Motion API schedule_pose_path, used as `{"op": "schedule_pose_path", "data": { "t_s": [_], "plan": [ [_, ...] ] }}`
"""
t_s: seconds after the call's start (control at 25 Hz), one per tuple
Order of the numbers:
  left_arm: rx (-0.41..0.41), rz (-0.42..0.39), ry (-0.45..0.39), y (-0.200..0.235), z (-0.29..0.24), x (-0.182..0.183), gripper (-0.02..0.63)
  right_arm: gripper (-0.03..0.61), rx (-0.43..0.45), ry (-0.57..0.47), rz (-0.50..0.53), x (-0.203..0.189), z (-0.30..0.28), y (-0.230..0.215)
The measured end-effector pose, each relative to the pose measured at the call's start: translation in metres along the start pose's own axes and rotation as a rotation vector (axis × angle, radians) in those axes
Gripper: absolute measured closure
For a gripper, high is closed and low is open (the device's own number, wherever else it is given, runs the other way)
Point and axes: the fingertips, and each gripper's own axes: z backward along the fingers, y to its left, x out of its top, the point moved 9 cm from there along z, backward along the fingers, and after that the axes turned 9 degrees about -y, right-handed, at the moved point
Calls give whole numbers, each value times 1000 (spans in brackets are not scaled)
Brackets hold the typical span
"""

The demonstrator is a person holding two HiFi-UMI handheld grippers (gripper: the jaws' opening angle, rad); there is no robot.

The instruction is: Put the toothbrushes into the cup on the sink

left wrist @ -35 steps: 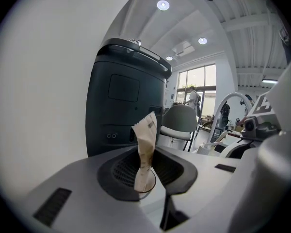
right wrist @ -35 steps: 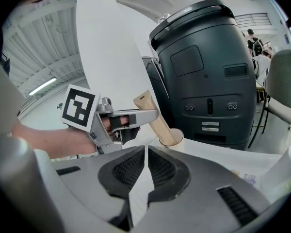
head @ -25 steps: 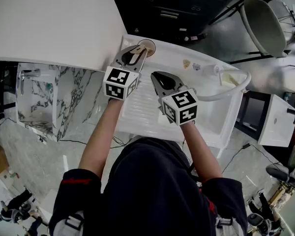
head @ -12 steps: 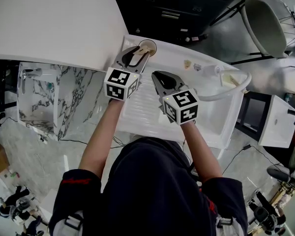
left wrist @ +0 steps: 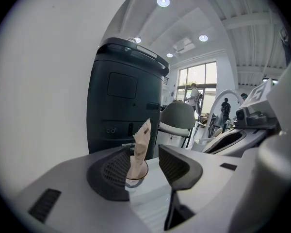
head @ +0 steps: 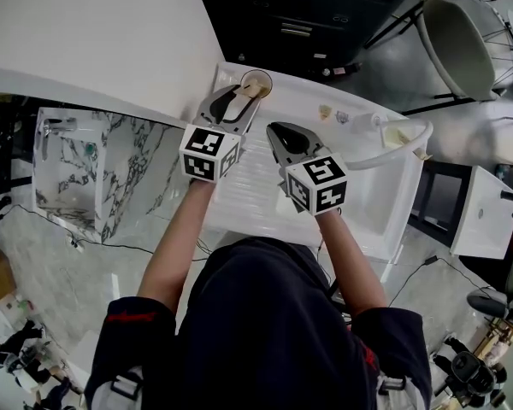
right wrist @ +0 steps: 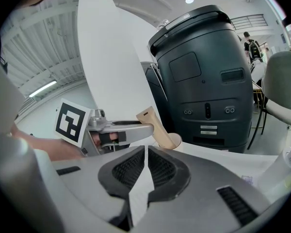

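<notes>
A white sink (head: 372, 207) stands against a white wall panel in a bright workroom, and the cup (head: 256, 82) sits at its far left corner. Nearest the person, well short of the cup and to its right, the right gripper (head: 282, 135) hovers over the ribbed basin with its jaws pressed together and nothing between them. Closer to the cup, the left gripper (head: 239, 101) reaches right up to its near side. Its jaws have just been opening and now stand wide apart. The wrapped toothbrush (left wrist: 141, 144) stands in the cup, tilted, its tan packet rising between the spread jaws with neither pad pressing on it. To the right of the cup, along the sink's back edge, a white curved hose (head: 402, 148) arcs over the rim. Behind the cup looms a dark cabinet-like machine (left wrist: 123, 96), and farther right a grey chair (head: 457, 41).
</notes>
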Motion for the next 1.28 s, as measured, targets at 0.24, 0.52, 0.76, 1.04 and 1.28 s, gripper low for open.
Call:
{"op": "schedule_pose_path", "data": {
  "t_s": [0.24, 0.52, 0.76, 1.04, 1.28],
  "plan": [
    [1, 9, -37, -14, 30, 7, 443, 532, -12, -18, 20, 2, 9, 11],
    [-14, -3, -89, -30, 69, 18, 508, 532, -34, -55, 50, 6, 25, 32],
    [-24, -22, -111, -48, 100, 24, 560, 532, -45, -85, 72, 11, 41, 50],
    [-33, -41, -128, -60, 129, 24, 588, 532, -54, -112, 94, 11, 53, 68],
    [-40, -49, -145, -72, 157, 24, 595, 532, -69, -137, 114, 11, 67, 85]
  ]
}}
